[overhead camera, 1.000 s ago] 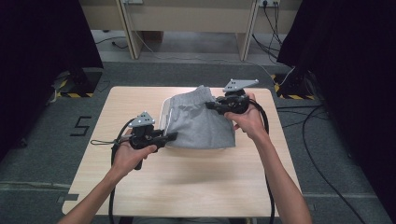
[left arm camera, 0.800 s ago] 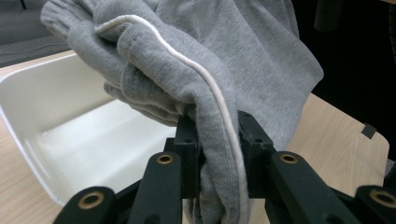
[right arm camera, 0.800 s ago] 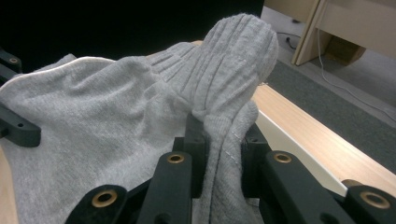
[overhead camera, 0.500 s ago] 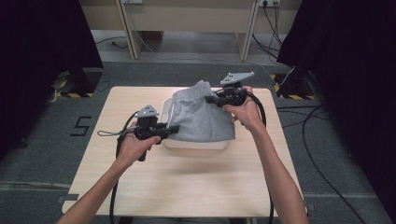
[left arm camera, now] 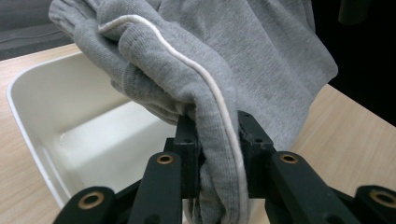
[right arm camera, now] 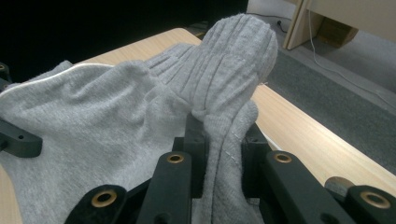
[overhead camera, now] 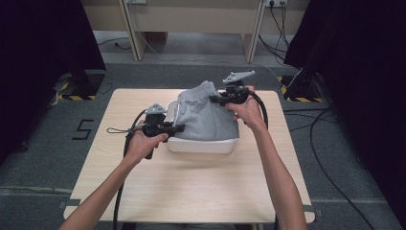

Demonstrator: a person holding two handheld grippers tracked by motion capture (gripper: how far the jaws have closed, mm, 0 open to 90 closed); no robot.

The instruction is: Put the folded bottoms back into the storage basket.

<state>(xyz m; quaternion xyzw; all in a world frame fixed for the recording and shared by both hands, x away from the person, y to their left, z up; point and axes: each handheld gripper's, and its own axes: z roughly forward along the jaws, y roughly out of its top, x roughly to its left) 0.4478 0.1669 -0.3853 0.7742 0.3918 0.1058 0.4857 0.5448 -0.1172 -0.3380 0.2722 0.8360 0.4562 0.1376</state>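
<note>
Bare wooden table (overhead camera: 191,191) lies open on the near side. The left gripper (overhead camera: 179,128) and right gripper (overhead camera: 214,99) each clamp the folded grey knitted garment (overhead camera: 206,120) above the white rectangular plastic tub (overhead camera: 201,145).

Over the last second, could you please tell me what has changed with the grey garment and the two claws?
Both claws, the left claw and the right claw, carried the grey garment away from the person and lowered it over the white tub, which it had mostly hidden before. Both stayed clamped on the cloth; the tub and table did not move.
</note>
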